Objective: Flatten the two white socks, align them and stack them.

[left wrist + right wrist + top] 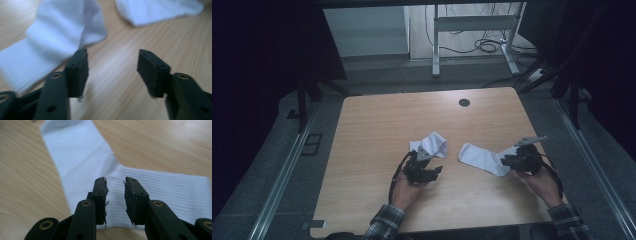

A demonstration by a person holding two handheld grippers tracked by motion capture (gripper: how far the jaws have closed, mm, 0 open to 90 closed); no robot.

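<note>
Left gripper [113, 72] half open over bare table [120, 82], nothing held, folded sock [55, 37] just beside its left jaw; right gripper [115, 200] slightly parted above flat sock [82, 162], pads not pressing it.

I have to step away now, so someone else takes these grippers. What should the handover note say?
Left gripper: jaws open, nothing between them, beside the folded sock.
Right gripper: jaws slightly apart over the ribbed cuff of the flat sock, no grip that I can see.
Both white socks lie apart on the wooden table.
Done: nothing paired.
Left: probably grasp both socks and bring them together.
</note>
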